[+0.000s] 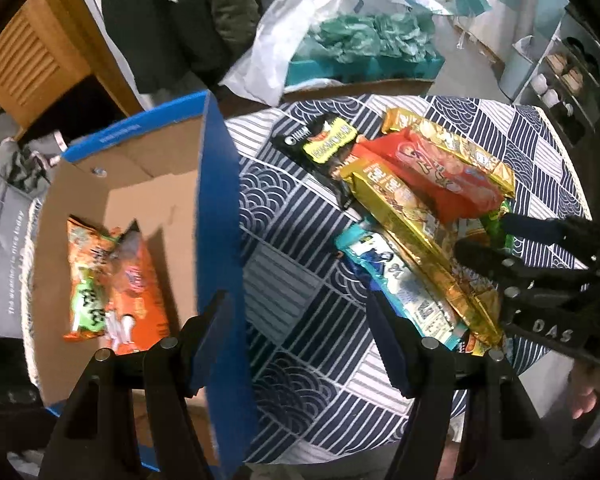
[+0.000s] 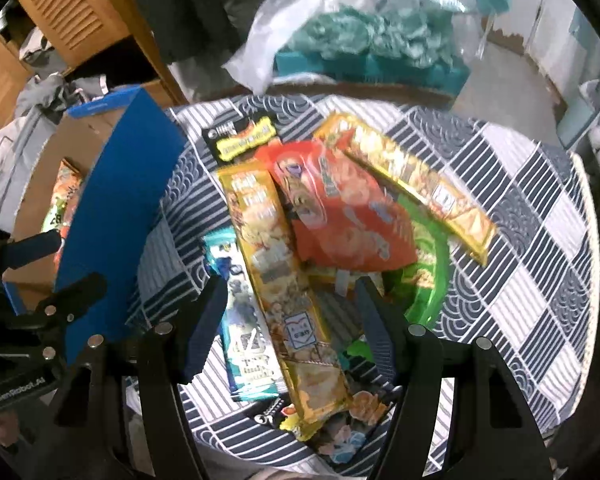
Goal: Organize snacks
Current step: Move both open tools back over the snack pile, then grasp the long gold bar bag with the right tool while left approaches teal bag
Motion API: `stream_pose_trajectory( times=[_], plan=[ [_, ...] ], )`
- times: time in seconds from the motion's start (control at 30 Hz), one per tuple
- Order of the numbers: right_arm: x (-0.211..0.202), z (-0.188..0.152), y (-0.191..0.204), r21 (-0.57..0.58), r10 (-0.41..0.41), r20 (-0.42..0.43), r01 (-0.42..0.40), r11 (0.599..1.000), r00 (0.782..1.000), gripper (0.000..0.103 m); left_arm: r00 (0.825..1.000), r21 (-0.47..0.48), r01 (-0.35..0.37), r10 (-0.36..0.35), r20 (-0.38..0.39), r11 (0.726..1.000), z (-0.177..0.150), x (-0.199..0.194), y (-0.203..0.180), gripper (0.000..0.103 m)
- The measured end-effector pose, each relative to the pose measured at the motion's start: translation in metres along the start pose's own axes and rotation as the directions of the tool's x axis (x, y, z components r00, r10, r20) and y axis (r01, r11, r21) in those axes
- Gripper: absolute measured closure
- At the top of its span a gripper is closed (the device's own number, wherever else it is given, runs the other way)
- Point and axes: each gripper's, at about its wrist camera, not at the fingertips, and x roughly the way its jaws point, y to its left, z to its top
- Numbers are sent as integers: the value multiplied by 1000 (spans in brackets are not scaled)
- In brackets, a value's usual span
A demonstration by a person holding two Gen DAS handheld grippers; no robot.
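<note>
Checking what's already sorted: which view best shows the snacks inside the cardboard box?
The left wrist view: it looks into the cardboard box, showing two orange snack bags on its floor. In the right wrist view, the box's blue wall hides nearly everything.

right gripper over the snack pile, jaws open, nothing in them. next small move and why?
Probably lower the right gripper onto the long gold packet and close. That packet lies on top of the pile between the open fingers, and the teal packet sits partly under it. The box to the left already holds two orange bags.
</note>
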Motion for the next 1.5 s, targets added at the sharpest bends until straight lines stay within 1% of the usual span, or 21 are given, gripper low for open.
stream_pose_trajectory(
  times=[0.17, 0.3, 0.53, 0.57, 0.6, 0.63, 0.73, 0.83, 1.0, 1.1, 1.27, 1.37, 1.43, 1.5],
  plan=[
    [14, -3, -5, 2, 17, -30, -17, 1000, 999, 37, 1000, 0, 6, -6, -30, 1000, -1, 16, -8, 33],
    [22, -3, -3, -6, 32, -45, -33, 999, 998, 37, 999, 14, -7, 8, -43, 1000, -2, 24, -12, 33],
    [43, -2, 6, -56, 23, -82, -27, 998, 996, 37, 998, 14, -8, 9, -67, 1000, -2, 33, -11, 33],
    [47, -2, 7, -63, 20, -90, -26, 998, 996, 41, 997, 9, -4, 5, -74, 1000, -2, 35, -10, 33],
    [51, -3, 8, -71, 22, -99, -29, 997, 995, 47, 997, 7, -1, 1, -80, 1000, -2, 36, -9, 33],
    [54, -4, 9, -79, 12, -105, -20, 997, 994, 59, 996, 3, 2, -2, -86, 1000, -2, 37, -9, 33],
    [53, -6, 10, -95, 12, -98, -21, 995, 995, 69, 996, 0, 2, -2, -88, 1000, -2, 37, -8, 33],
    [44, -11, 11, -107, -9, -86, -1, 994, 996, 73, 996, -3, 7, -8, -88, 1000, -2, 36, -8, 33],
    [24, -22, 1, -64, -31, -69, 27, 998, 997, 73, 995, 4, 23, -23, -92, 1000, -2, 35, -15, 33],
    [8, -34, -11, -46, -78, -46, 76, 996, 996, 73, 994, 2, 34, -33, -108, 999, -2, 38, -21, 33],
    [-8, -42, -25, -11, -86, -12, 85, 996, 996, 73, 988, -47, 62, -68, -139, 997, 1, 47, -28, 33],
    [-13, -44, -32, 6, -89, -1, 89, 996, 996, 73, 986, -75, 68, -79, -147, 995, 3, 53, -34, 28],
    [-14, -44, -36, 14, -89, 3, 89, 996, 996, 73, 985, -97, 71, -85, -148, 993, 6, 56, -37, 28],
    [-14, -45, -38, 18, -87, 4, 87, 996, 996, 73, 982, -139, 78, -100, -158, 987, 11, 61, -41, 27]
  ],
)
